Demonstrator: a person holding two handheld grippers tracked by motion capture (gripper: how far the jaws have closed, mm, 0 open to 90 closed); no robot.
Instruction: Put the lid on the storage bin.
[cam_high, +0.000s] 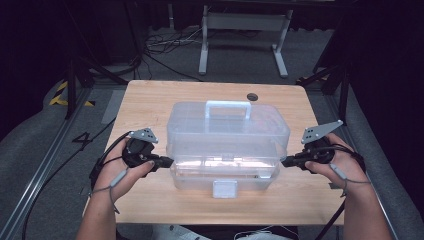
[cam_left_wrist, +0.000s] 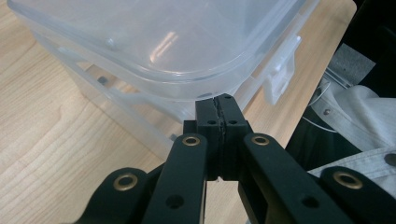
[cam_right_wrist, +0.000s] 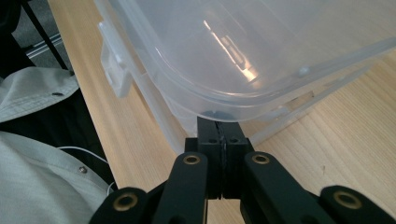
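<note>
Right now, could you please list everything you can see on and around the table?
storage box: one, clear plastic, middle of the table, lid raised at the front
carry handle: one, translucent, on the lid
front latch: one, translucent, hanging at the box's near edge
table: one, light wood
white frame: one, on the floor beyond the table
left gripper: one, black, jaws shut, at the box's left end
right gripper: one, black, jaws shut, at the box's right end
</note>
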